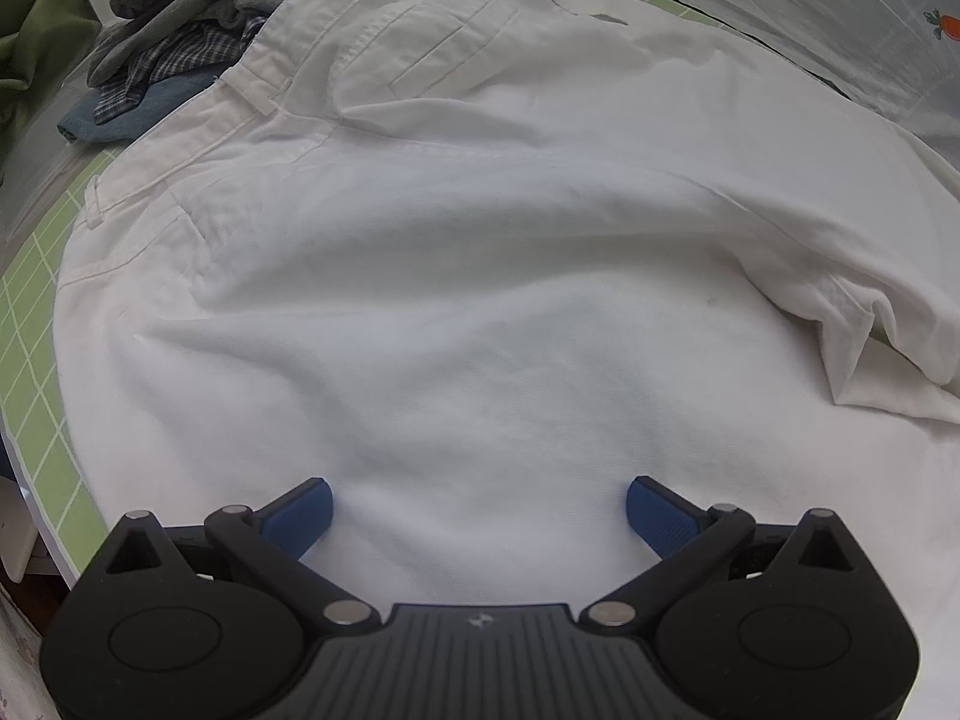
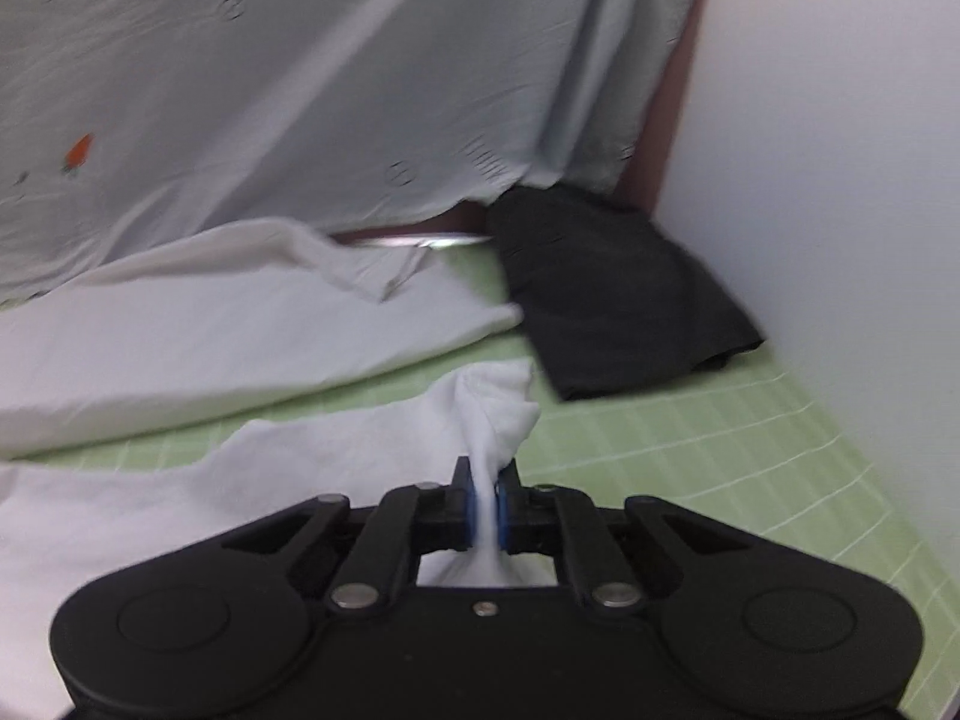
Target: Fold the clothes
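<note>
White trousers [image 1: 456, 276] lie spread on a green grid mat [image 1: 36, 324], waistband and back pocket at the far left. My left gripper [image 1: 479, 507] is open just above the white cloth, its blue pads [image 1: 300, 516] wide apart and holding nothing. In the right wrist view my right gripper [image 2: 486, 510] is shut on a bunched end of a white trouser leg [image 2: 492, 414] and holds it over the green mat [image 2: 690, 456]. The other white leg [image 2: 240, 324] lies flat behind it.
A pile of grey, plaid and denim clothes [image 1: 174, 42] lies at the far left. A folded black garment [image 2: 606, 288] sits on the mat by a white wall [image 2: 840, 180]. A pale grey sheet with a carrot print [image 2: 288, 78] lies beyond the mat.
</note>
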A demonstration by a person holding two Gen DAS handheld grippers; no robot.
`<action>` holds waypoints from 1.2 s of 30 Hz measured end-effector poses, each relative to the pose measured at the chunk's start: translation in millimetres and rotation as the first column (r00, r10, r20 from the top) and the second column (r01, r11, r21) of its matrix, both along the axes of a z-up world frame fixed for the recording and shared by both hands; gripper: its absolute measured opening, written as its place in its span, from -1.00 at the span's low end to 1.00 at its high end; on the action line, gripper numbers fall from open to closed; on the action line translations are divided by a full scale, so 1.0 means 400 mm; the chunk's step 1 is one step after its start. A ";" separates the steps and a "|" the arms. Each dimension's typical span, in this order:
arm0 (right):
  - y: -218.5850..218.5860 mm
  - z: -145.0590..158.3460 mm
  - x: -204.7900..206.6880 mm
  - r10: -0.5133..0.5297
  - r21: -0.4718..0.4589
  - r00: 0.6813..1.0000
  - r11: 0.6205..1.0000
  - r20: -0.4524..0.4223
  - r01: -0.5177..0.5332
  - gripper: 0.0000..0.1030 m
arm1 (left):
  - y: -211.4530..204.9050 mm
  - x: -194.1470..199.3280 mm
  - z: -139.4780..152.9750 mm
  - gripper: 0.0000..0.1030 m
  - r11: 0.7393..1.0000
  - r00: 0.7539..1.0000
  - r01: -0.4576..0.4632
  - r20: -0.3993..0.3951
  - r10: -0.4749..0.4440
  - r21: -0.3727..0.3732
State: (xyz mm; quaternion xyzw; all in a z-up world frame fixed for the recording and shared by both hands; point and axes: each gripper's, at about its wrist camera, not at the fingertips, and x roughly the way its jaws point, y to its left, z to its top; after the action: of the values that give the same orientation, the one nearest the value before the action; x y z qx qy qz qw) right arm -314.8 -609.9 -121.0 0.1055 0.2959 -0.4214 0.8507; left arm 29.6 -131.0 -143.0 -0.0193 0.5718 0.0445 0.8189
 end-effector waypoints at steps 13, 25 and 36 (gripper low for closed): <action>-0.013 -0.108 -0.196 -0.353 0.165 0.933 0.919 -0.065 0.359 0.42 | 0.008 -0.023 0.008 1.00 1.000 0.999 -0.021 0.025 0.021 0.004; 0.084 -0.184 -0.295 -0.414 0.239 0.908 0.877 -0.061 0.416 0.26 | 0.015 -0.065 0.013 1.00 0.999 0.999 0.044 0.017 -0.044 0.013; 0.101 -0.167 -0.287 -0.285 0.190 0.951 0.934 -0.117 0.303 -0.50 | 0.108 -0.131 0.052 1.00 1.000 0.997 -0.023 0.071 0.022 0.015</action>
State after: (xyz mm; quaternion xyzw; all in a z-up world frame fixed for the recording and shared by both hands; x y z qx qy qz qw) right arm -429.4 -569.5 -187.7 0.2172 0.3555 -0.5153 0.7489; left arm -22.8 -87.8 -122.3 -0.0209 0.5417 0.0577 0.8384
